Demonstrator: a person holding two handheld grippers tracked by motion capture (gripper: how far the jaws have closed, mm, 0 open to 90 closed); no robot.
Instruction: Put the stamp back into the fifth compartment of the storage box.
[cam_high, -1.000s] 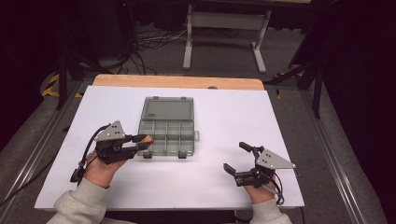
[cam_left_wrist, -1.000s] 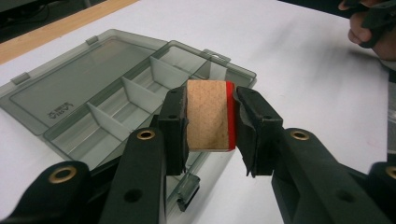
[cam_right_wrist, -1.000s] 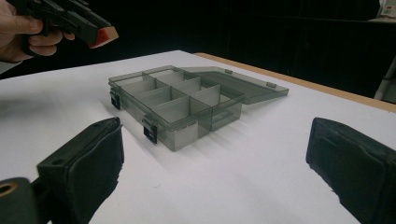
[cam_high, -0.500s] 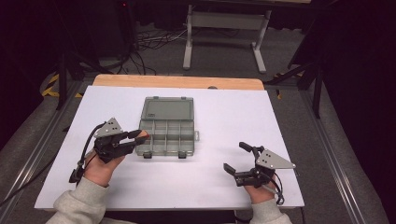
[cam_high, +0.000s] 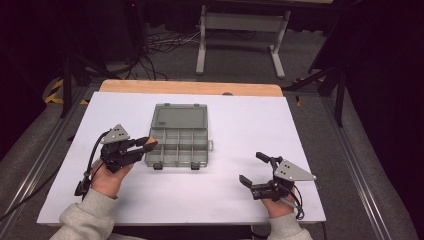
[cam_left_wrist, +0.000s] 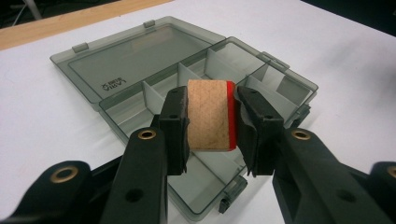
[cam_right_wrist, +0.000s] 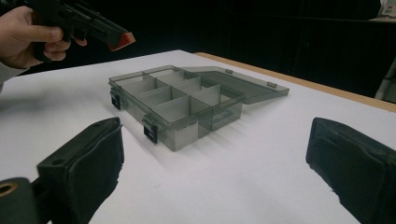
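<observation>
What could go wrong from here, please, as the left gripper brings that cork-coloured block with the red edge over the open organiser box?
1. The left gripper pinches the block only by its two ends, so it might twist or slip out before it reaches a compartment.
2. The organiser box looks light and nothing steadies it; the right gripper rests open well apart, so a nudge on a divider could slide the box.

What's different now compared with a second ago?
The left gripper, shut on a cork-coloured block with a red edge, has shifted a little back toward the person along the left side of the open compartment box; the block was held throughout. The right gripper stayed put with its jaws open and nothing between them, and the box has not moved.
</observation>
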